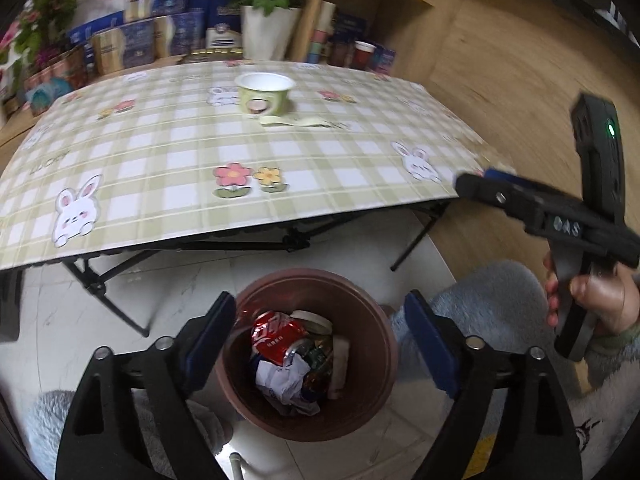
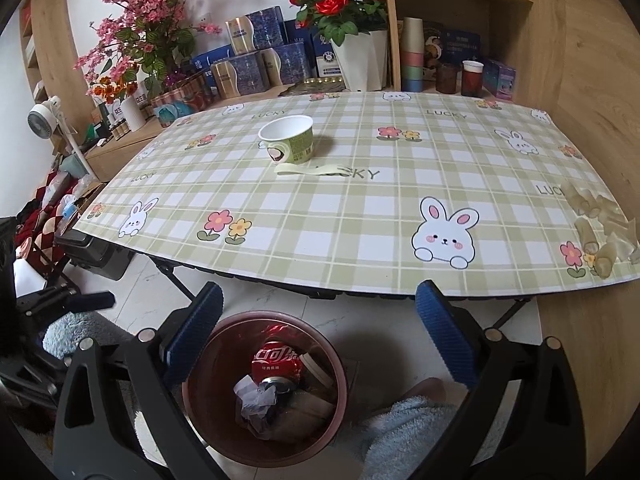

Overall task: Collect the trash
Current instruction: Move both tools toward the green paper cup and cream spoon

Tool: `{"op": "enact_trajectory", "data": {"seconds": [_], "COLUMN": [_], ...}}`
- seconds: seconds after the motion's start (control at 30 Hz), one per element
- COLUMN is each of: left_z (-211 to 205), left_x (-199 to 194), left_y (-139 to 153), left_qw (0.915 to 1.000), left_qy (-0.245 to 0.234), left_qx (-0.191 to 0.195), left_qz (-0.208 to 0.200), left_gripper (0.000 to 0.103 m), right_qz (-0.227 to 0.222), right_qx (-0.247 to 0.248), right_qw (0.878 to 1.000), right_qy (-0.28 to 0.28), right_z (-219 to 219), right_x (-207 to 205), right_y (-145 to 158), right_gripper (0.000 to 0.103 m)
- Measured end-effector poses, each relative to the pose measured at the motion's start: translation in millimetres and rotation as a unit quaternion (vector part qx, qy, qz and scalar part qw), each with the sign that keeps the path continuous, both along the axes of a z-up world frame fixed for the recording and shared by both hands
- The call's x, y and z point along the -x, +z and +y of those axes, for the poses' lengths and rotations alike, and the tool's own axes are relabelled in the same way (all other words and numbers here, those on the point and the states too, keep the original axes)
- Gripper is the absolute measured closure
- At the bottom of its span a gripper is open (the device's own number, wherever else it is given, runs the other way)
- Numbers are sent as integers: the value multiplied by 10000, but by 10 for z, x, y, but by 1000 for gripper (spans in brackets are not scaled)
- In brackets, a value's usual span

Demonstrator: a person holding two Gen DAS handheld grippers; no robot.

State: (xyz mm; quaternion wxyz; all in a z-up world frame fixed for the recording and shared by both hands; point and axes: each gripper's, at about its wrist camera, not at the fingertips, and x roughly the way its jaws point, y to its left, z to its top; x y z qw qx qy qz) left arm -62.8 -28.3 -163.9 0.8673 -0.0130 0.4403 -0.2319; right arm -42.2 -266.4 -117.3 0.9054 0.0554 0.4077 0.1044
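A brown-red bin [image 1: 385, 344] stands on the white floor in front of the table, holding a crushed red cola can [image 1: 276, 334] and crumpled white paper [image 1: 282, 380]. My left gripper [image 1: 320, 320] hangs open right over the bin, with nothing between its blue pads. My right gripper [image 2: 320, 300] is open and empty too, above the bin [image 2: 340, 364] near the table edge; the can [image 2: 278, 360] shows below it. On the table stand a green paper cup [image 1: 264, 94] [image 2: 288, 138] and a pale green strip [image 1: 296, 121] [image 2: 308, 170]. Pale yellowish scraps [image 2: 600, 224] lie at the table's right edge.
The checked tablecloth [image 2: 360, 220] covers a folding table with black legs [image 1: 120, 312]. Behind it are shelves with boxes, a white pot of red flowers [image 2: 360, 60] and stacked cups [image 2: 412, 56]. A hand [image 1: 600, 300] in a fluffy sleeve holds my right gripper [image 1: 476, 180]. A small fan [image 2: 42, 114] stands left.
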Motion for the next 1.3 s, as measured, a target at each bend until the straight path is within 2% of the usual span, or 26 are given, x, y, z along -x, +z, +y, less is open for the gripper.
{"op": "enact_trajectory", "data": {"seconds": [0.13,0.27,0.37,0.9,1.3], "left_z": [170,351,431,541,546], "left_x": [-40,-81,-97,-144,-328], "left_y": [22,32,32,-45,-53], "left_qw": [9987,9948,9927,9900,9908], "left_qy": [511,1018,1207,1405,1344], "left_qx": [-1,19,33,31,-5], "left_qz": [-62,-88,-79,78,163], "left_gripper": [8,7,6,6,6], "right_qz": [78,98,125,283,402], "right_qx": [-34,7,31,102,134], "right_qw": [10000,9999,9998,9990,9985], "right_qy": [15,104,161,341,333], "right_z": [34,106,152,300,321], "right_x": [-7,-12,-20,-96,-272], "right_y": [-39,-47,-64,-148,-192], "right_gripper": [7,7,7,7,7]}}
